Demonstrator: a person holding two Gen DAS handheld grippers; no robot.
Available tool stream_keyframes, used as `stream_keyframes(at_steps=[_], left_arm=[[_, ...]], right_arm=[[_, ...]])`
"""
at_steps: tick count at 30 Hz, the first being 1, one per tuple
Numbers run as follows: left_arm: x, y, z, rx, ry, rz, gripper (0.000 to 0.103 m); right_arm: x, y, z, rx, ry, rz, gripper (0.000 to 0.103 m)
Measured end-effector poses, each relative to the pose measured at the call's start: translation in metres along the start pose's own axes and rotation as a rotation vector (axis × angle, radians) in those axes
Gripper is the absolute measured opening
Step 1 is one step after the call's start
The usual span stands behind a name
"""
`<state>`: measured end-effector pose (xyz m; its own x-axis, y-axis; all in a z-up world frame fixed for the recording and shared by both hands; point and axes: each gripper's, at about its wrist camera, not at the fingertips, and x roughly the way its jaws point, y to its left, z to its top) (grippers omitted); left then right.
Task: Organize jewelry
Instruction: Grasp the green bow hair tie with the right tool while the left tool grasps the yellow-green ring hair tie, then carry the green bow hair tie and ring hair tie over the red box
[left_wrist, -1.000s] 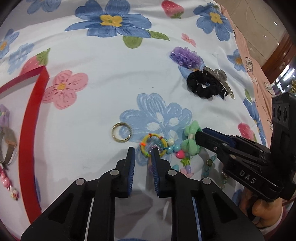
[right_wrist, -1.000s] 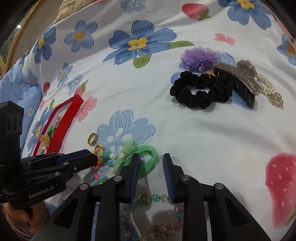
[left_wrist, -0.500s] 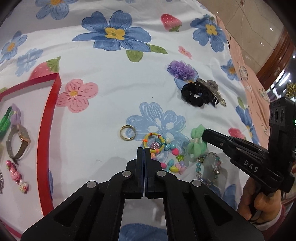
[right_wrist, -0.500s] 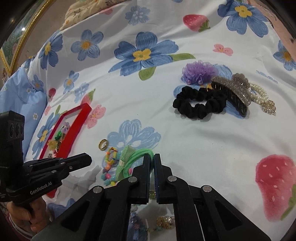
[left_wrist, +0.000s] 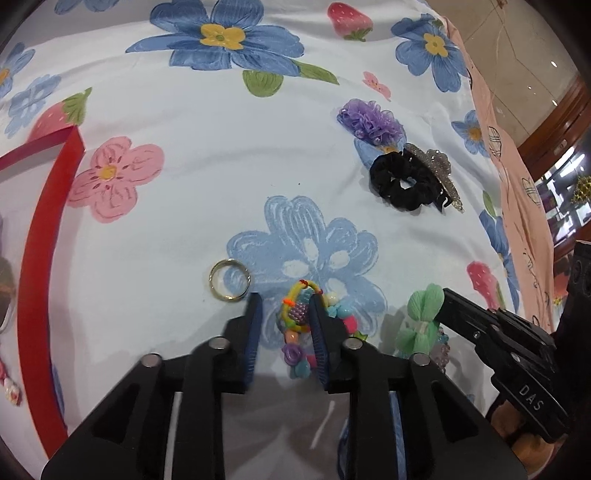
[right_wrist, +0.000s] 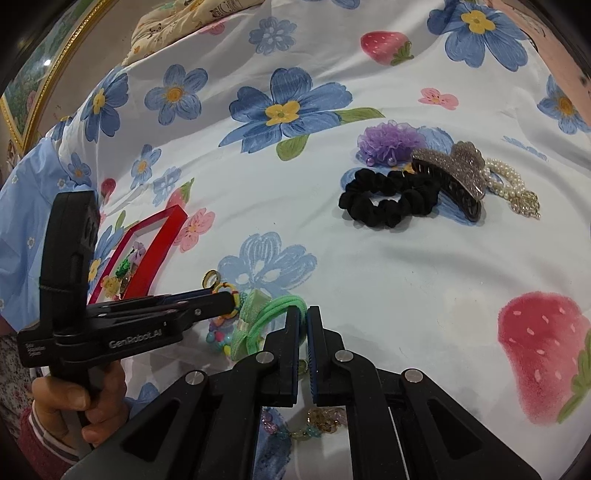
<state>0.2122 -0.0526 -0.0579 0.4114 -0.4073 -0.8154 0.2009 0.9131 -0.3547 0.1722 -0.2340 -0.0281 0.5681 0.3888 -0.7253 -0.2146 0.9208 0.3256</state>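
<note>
My left gripper (left_wrist: 285, 306) points down at a colourful bead bracelet (left_wrist: 295, 314) on the flowered sheet. Its jaws are opening and stand either side of the bracelet; the right pad touches the beads, the left stands apart. A gold ring (left_wrist: 229, 278) lies just left of the left finger. My right gripper (right_wrist: 303, 312) is shut on the edge of a green bow hair tie (right_wrist: 273, 314), and in the left wrist view its tip (left_wrist: 448, 295) meets the green bow (left_wrist: 423, 317). The left gripper (right_wrist: 229, 299) reaches in from the left in the right wrist view.
A red tray (left_wrist: 44, 240) holding several pieces lies at the left. Farther back lie a black scrunchie (right_wrist: 388, 199), a purple flower clip (right_wrist: 391, 138), a glitter claw clip (right_wrist: 454, 166) and a pearl bracelet (right_wrist: 509, 184). A clear bead bracelet (right_wrist: 314, 421) lies under my right gripper.
The left jaws closed empty half a second ago, then opened and came down around the bead bracelet. The right jaws went from open to shut at the green hair tie.
</note>
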Motion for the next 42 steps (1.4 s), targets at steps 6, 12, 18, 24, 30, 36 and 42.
stream_keyframes(at_steps=[6,12,18,24,30,36,42], left_arm=[[-0.011,-0.002,-0.005,0.031,-0.036,0.015,0.010],[-0.041,0.011,-0.017,-0.006,-0.074,-0.009,0.010],[-0.061,0.027,-0.035,-0.034,-0.073,-0.009,0.010],[-0.057,0.037,-0.053,-0.028,-0.021,0.043,0.010],[-0.060,0.041,-0.058,-0.016,-0.027,0.071,0.008],[-0.071,0.039,-0.063,-0.001,-0.055,0.078,0.004],[-0.081,0.047,-0.072,-0.019,-0.070,0.092,0.004]], right_arm=[[0.002,-0.002,0.000,0.009,0.002,0.001,0.004],[-0.002,0.010,0.001,-0.003,-0.006,0.027,0.004],[-0.001,0.031,-0.001,-0.035,0.001,0.054,0.004],[0.001,0.042,-0.009,-0.053,0.015,0.064,0.004],[-0.001,0.041,-0.010,-0.051,0.014,0.062,0.004],[-0.003,0.043,-0.010,-0.054,0.009,0.065,0.004],[-0.003,0.051,-0.011,-0.059,0.013,0.079,0.004]])
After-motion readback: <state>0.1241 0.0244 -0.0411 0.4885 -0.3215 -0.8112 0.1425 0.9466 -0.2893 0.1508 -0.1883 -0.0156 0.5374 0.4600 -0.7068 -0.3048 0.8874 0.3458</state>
